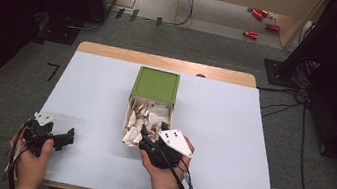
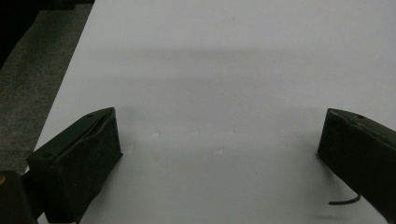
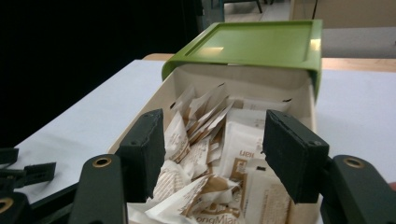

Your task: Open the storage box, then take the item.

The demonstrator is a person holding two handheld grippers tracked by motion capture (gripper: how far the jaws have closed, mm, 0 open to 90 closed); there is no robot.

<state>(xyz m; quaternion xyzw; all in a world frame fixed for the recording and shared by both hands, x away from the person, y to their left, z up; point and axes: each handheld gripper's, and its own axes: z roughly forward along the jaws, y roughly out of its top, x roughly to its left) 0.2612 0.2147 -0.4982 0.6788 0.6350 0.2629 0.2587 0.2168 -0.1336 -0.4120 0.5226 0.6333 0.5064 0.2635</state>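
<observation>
Grey carpet surrounded the pale blue table [image 1: 231,134], and at its middle stood a cream drawer [image 3: 180,79] pulled towards the person out of its green box [image 1: 156,83]. White and brown paper sachets [image 3: 205,140] lay heaped loose in the drawer, some poking above its rim. The right gripper [image 3: 212,151] hung over the drawer's near end, its jaws spread to either side of the heap, and I could not tell whether the pads touched any sachet; none looked pinched. So the drawer was already open, while picking out a sachet seemed yet to come. The left gripper [image 2: 219,149] rested well apart over bare tabletop near the left corner, jaws wide and empty.
</observation>
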